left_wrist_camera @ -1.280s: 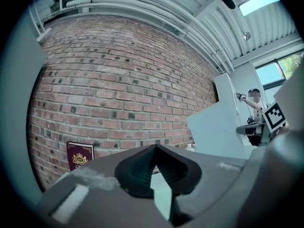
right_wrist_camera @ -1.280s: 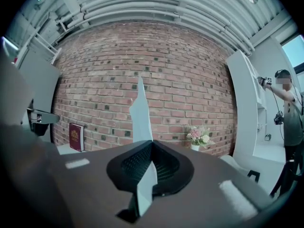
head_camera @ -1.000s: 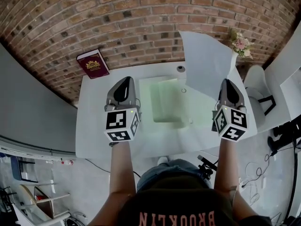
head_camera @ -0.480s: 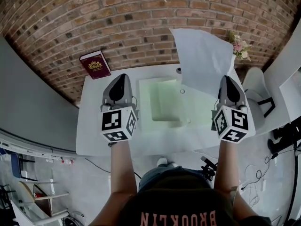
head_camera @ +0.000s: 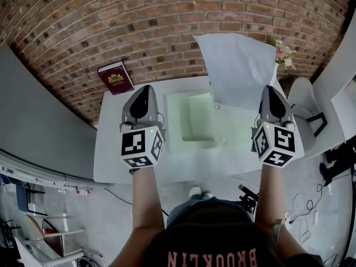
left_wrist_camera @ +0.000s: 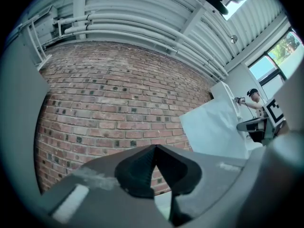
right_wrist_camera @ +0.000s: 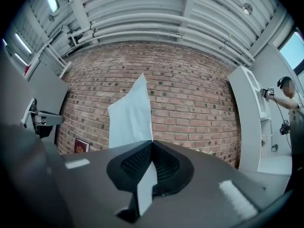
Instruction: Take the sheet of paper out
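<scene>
A folder (head_camera: 200,121) lies mid-table (head_camera: 117,149) — a book (head_camera: 115,78) at its 10 o'clock by the brick wall (head_camera: 139,26), flowers (head_camera: 282,53) at 2 o'clock, the sheet of paper (head_camera: 236,68) at 1 o'clock.

Right gripper (head_camera: 271,93) climbs, sheet of paper (head_camera: 236,68) rises with it, now higher against brick wall (head_camera: 139,26), top edge swings left. Left gripper (head_camera: 143,93) lifts alongside.

Sheet (right_wrist_camera: 130,115) edge inside right tongs (right_wrist_camera: 152,146)
</scene>
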The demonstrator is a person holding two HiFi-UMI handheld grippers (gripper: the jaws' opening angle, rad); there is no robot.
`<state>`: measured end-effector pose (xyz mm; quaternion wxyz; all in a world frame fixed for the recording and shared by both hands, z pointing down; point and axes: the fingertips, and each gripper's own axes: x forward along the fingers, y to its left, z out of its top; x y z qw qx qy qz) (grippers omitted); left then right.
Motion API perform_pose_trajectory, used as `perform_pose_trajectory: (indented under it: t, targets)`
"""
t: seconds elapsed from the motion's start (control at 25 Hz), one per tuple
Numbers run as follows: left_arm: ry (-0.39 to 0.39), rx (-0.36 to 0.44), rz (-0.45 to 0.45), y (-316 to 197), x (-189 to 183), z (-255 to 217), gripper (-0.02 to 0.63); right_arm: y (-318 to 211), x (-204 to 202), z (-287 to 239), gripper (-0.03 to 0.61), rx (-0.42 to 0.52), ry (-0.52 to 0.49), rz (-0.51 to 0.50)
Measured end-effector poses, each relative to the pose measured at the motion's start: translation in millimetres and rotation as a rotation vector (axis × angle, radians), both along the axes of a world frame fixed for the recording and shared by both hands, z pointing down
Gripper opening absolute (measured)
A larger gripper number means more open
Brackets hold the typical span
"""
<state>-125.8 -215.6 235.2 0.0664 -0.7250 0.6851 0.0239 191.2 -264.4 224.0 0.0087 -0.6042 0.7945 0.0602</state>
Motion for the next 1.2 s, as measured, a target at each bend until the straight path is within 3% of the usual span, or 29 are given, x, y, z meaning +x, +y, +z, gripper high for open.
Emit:
perform_pose_trajectory:
  t: [0.48, 1.2]
  targets:
    - [-0.016, 0.027, 0.015, 2, 6, -11, -0.003, 6, 0, -15, 0.002, 0.050, -0.025, -0.009]
    - [-0.042, 0.030, 0.030, -1, 9, -21, -0.003, 5, -9, -18, 0.002, 0.037, 0.009, -0.028]
